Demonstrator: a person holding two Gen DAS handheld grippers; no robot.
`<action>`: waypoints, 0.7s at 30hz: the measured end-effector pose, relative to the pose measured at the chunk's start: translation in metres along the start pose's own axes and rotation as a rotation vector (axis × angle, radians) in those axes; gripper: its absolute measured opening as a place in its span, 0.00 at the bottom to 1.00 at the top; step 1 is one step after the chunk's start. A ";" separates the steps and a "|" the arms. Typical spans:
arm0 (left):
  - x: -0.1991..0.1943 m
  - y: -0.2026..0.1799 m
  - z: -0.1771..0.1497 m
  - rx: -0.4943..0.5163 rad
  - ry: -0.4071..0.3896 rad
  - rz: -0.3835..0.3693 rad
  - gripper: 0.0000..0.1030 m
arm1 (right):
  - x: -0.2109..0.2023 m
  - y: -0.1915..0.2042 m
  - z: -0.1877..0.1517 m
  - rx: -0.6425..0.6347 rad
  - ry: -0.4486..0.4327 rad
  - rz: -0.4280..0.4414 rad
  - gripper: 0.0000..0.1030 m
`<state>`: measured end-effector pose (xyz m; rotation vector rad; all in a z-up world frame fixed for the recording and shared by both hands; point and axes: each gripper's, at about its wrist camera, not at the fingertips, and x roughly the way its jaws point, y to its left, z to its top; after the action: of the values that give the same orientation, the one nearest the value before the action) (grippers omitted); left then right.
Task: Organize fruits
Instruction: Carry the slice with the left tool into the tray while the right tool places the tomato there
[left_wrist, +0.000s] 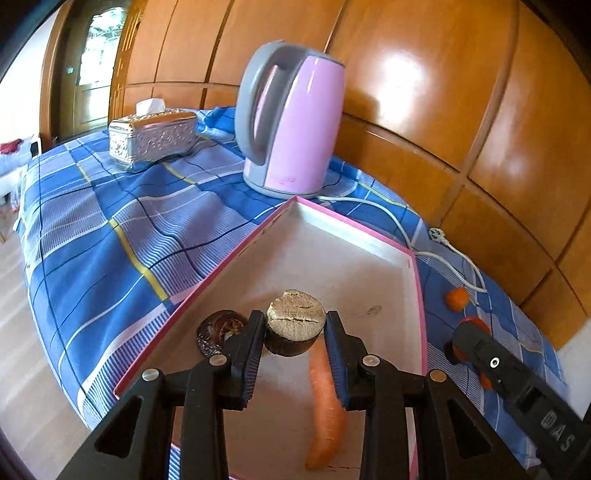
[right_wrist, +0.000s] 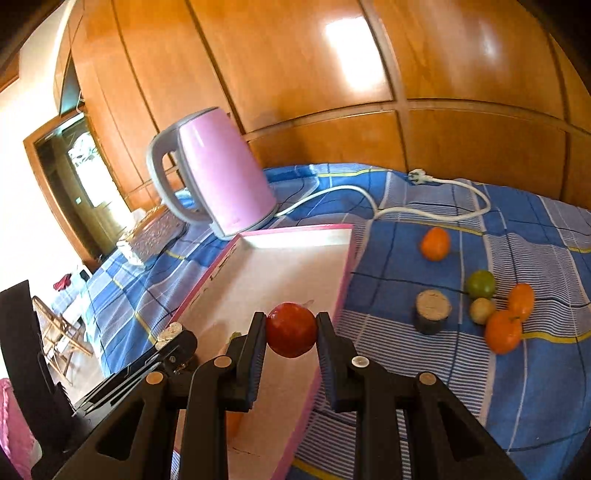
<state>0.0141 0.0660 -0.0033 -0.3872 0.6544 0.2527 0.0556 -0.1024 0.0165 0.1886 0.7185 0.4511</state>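
My left gripper (left_wrist: 295, 325) is shut on a dark round fruit piece with a cracked tan top (left_wrist: 295, 314), held just above the white, pink-rimmed tray (left_wrist: 369, 236). In the tray lie a carrot (left_wrist: 327, 406) and a dark glossy fruit (left_wrist: 218, 332). My right gripper (right_wrist: 291, 325) is shut on a red fruit (right_wrist: 291, 334) over the tray's near right rim (right_wrist: 341, 288). On the cloth to the right lie three oranges (right_wrist: 435, 243) (right_wrist: 521, 300) (right_wrist: 503, 331), a green fruit (right_wrist: 479, 283), a small yellowish fruit (right_wrist: 481, 310) and another tan-topped dark piece (right_wrist: 433, 312).
A pink kettle (left_wrist: 295, 122) stands just behind the tray, and its white cord (right_wrist: 424, 212) trails across the blue checked cloth (left_wrist: 110, 229). A silver tissue box (left_wrist: 153, 138) sits at the back left. Wooden wall panels (left_wrist: 461, 92) close off the far side.
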 end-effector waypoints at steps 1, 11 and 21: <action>0.001 0.001 -0.001 -0.005 0.002 0.010 0.33 | 0.002 0.001 -0.001 -0.006 0.007 0.002 0.26; 0.003 -0.001 -0.001 0.005 -0.003 0.039 0.44 | 0.013 -0.001 -0.011 -0.016 0.038 0.018 0.28; 0.004 -0.005 -0.003 0.027 0.001 0.044 0.46 | 0.003 -0.015 -0.013 0.002 0.024 -0.019 0.30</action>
<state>0.0174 0.0605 -0.0063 -0.3469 0.6675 0.2852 0.0543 -0.1136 0.0006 0.1787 0.7435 0.4348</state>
